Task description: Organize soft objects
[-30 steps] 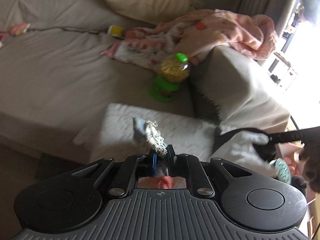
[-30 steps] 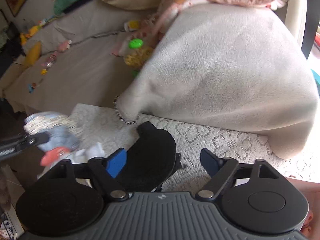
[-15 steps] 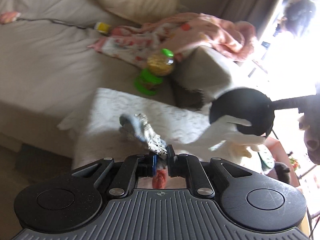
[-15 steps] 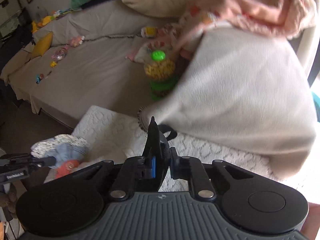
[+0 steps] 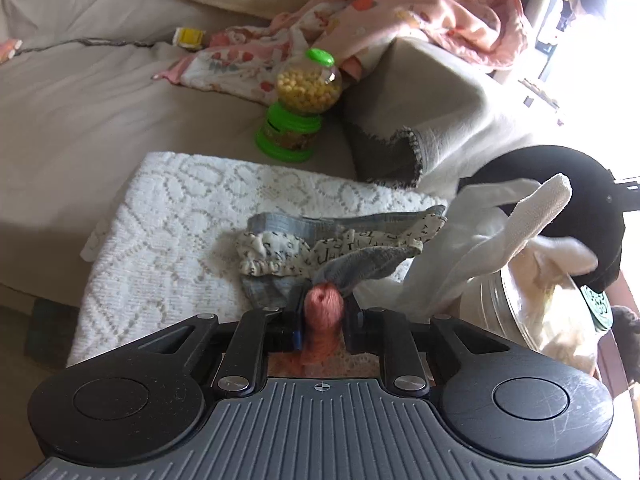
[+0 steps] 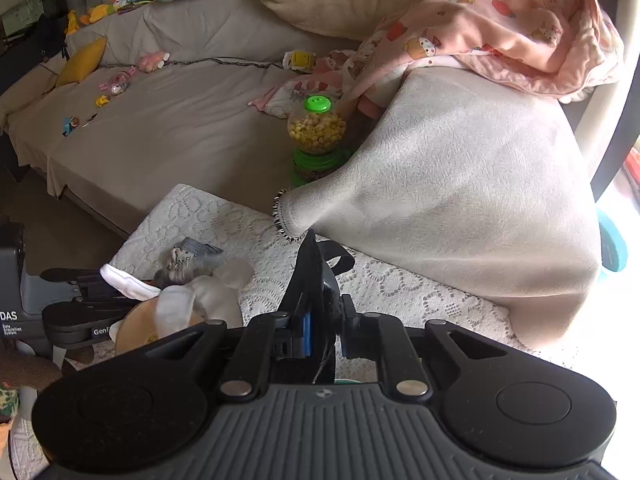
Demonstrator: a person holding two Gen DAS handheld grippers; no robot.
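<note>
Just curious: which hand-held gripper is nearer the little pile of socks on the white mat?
Left. The left hand-held gripper is at the socks, a pink one between its fingers. The right hand-held gripper stands off to their right, shut on a black pad.

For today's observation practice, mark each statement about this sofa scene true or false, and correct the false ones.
1. The right hand-held gripper is shut on a black item. True.
2. The gumball dispenser has a red lid. False: its lid and base are green.
3. The left hand-held gripper has a bundle of small socks between its fingers. True.
4. The pink blanket lies on the floor. False: it is draped over the sofa's covered arm.
5. The white patterned mat is bare. False: the socks lie over it.
</note>
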